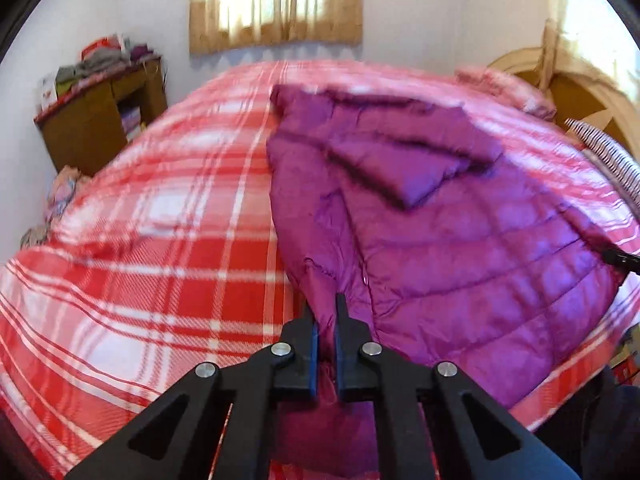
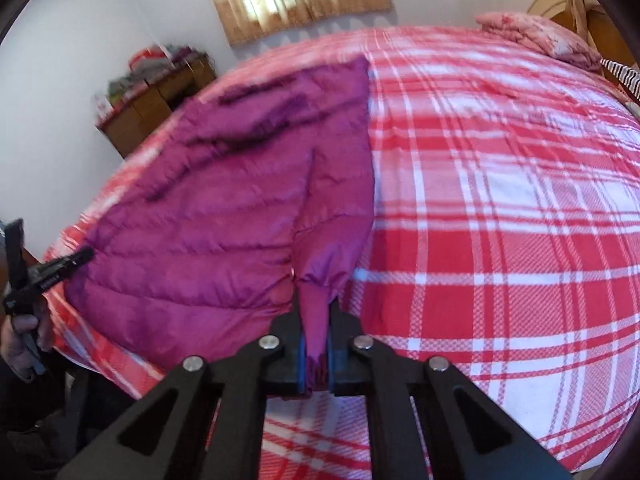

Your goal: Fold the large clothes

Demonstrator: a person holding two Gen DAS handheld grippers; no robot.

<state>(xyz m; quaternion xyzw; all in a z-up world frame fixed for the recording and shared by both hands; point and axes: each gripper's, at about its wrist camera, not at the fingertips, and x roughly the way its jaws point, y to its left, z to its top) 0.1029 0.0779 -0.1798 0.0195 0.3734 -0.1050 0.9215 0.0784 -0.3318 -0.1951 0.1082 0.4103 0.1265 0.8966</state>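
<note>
Both wrist views look steeply down across the bed (image 1: 160, 280) from its near edge, sharing the purple jacket (image 1: 460, 260) toward twelve o'clock.

Daylight glows through a curtained window (image 1: 276, 4) at twelve o'clock, overexposed. Both fisheye views are motion-blurred, bulging, with dark vignetted corners.

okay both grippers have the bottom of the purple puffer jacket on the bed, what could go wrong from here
1. The right gripper pinches only a narrow bunch of the slick purple jacket; it could slip out when lifted.
2. The sleeve lies loosely folded across the jacket and may slide off as the hem comes up.
3. The left gripper holds the opposite corner; uneven pulling could skew the fold or drag the plaid blanket.
</note>
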